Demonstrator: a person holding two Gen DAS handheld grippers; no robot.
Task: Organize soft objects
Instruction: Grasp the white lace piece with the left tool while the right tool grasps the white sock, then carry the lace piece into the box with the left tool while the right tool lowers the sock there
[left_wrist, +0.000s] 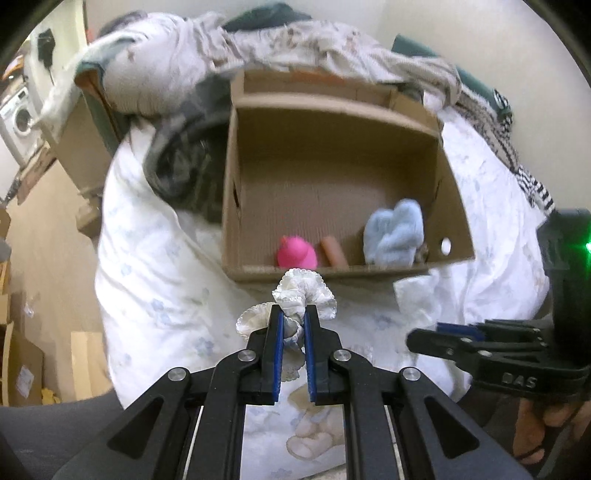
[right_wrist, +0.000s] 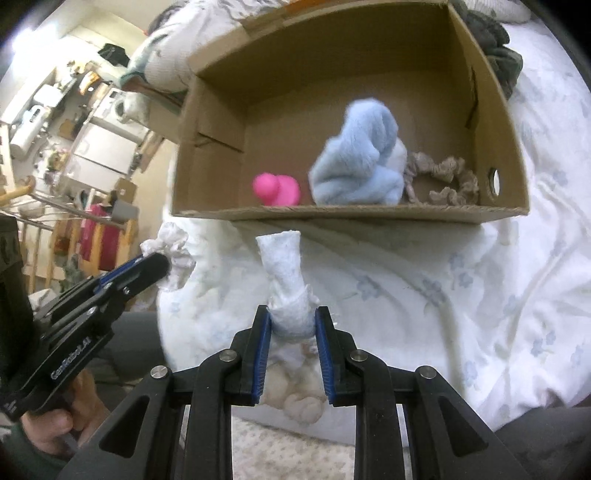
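A: Where does the box (left_wrist: 332, 166) sit?

B: On the bed (right_wrist: 461, 288), on the white flowered quilt, its open top facing both cameras. Its near wall lies just past both grippers. A heap of clothes (left_wrist: 258, 40) crowds its far side, and a dark garment (left_wrist: 184, 162) presses against its left wall in the left wrist view.

A: Any open room?

B: A bare strip of quilt runs between the box's near wall and the bed's near edge, and more quilt lies free on the box's right. Inside, the far half of the box floor is bare. A pink toy (right_wrist: 277, 188), a blue cloth (right_wrist: 358, 151) and a beige scrunchie (right_wrist: 447, 181) lie along the near wall.

A: And the hands?

B: Both grippers tilt steeply down over that strip, side by side and apart. The left gripper (left_wrist: 293, 317) has its fingers nearly closed, pinching a white frilled scrunchie (left_wrist: 303, 291) that stands up just short of the box. The right gripper (right_wrist: 293, 319) has its fingers clamped on a white rolled sock (right_wrist: 282, 258), whose free end sticks up toward the near wall. A hand (right_wrist: 66, 417) grips the left tool's handle low at the frame's left.
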